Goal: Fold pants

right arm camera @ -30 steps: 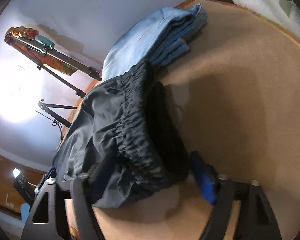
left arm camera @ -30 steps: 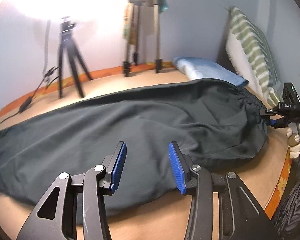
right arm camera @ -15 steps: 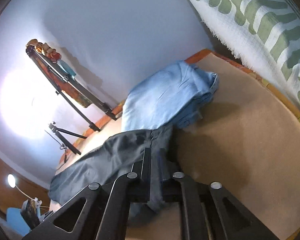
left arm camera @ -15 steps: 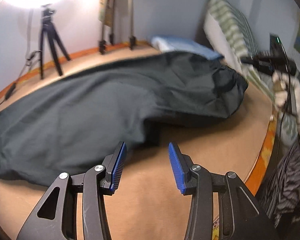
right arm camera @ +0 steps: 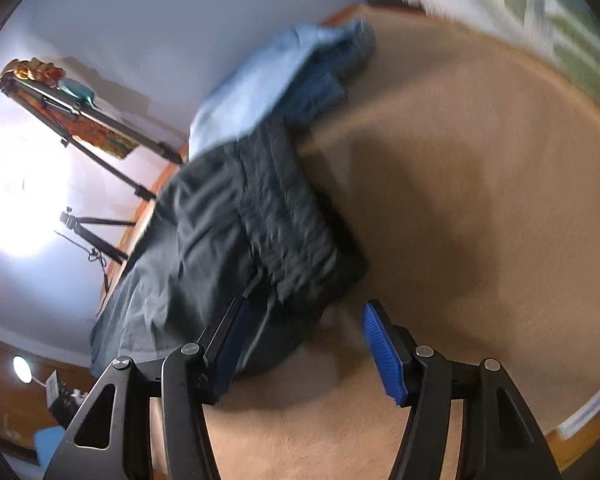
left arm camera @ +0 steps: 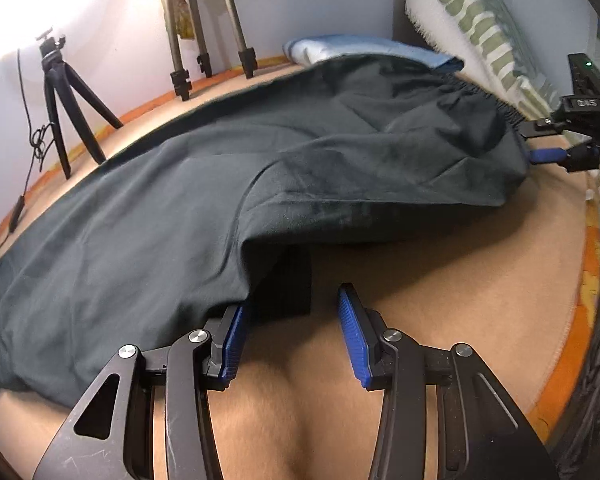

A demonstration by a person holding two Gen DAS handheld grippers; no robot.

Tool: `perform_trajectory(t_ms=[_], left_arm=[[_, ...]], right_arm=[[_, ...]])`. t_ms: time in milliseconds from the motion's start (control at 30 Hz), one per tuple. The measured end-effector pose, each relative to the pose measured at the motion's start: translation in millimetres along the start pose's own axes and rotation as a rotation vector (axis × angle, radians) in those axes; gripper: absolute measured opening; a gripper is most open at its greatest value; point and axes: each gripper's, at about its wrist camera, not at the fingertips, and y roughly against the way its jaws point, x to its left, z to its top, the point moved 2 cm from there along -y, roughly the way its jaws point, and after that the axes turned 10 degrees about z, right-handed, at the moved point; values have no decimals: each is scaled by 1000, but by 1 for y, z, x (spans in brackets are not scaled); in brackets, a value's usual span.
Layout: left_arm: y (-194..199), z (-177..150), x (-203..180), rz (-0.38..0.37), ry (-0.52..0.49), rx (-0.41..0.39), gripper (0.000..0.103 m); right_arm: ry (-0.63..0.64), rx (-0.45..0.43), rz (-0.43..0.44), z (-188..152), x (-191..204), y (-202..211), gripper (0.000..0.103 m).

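Left wrist view: the left gripper [left arm camera: 290,330] is seen with its fingers partly apart and nothing pinched; the dark pants [left arm camera: 220,184] edge lies just at its left finger. The pants are spread long across the tan blanket [left arm camera: 440,280]. At the waistband, the right gripper [right arm camera: 306,344] is seen opening, with the waistband corner between its fingers but not pressed. A folded blue cloth [right arm camera: 268,80] is seen behind the pants, near a striped pillow [left arm camera: 472,20].
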Motion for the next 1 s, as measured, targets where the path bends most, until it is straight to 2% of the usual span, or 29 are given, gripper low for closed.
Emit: perform_trajectory(t_ms=[67,100,133,200,300,333,367,467,533,733,800,933,1000], left_arm=[[-2,4,-2,-3,2,-18,29],[-2,5,-3,4,-4,-23,14],[-3,6,-5,16,-18,-30,8],[-4,5,-5,21,-30,-37,5],[0,3,-2,11,-21,-36,2],[4,1,-1,4,-20,-36,2],[9,-1,0,0,-22,-40,2],[28,-5,3,-35,-6,-48,2],[41,-8,4,-60,0,-57,2],[70,-24,2,-154,4,-52,2],[65,-31,-5,-156,-18,-30,2],[57,-36,-17,-215,-4,9,2],[58,-36,-25,-236,-47,17,2]], right_arm=[[-11,15,11,-5,0,-9,63],[-2,3,12,-6,2,-10,64],[14,-5,6,-5,6,-12,65],[18,-11,18,-3,9,-17,65],[25,-43,23,0,14,-23,62],[28,-52,23,2,14,-25,45],[30,-51,27,5,14,-28,32],[-11,-73,70,14,11,-27,24],[-11,-107,101,21,17,-15,22],[171,-219,98,33,69,20,20],[184,-224,57,32,72,15,20],[222,-209,-111,19,64,-7,19],[251,-204,-162,12,56,-10,19]])
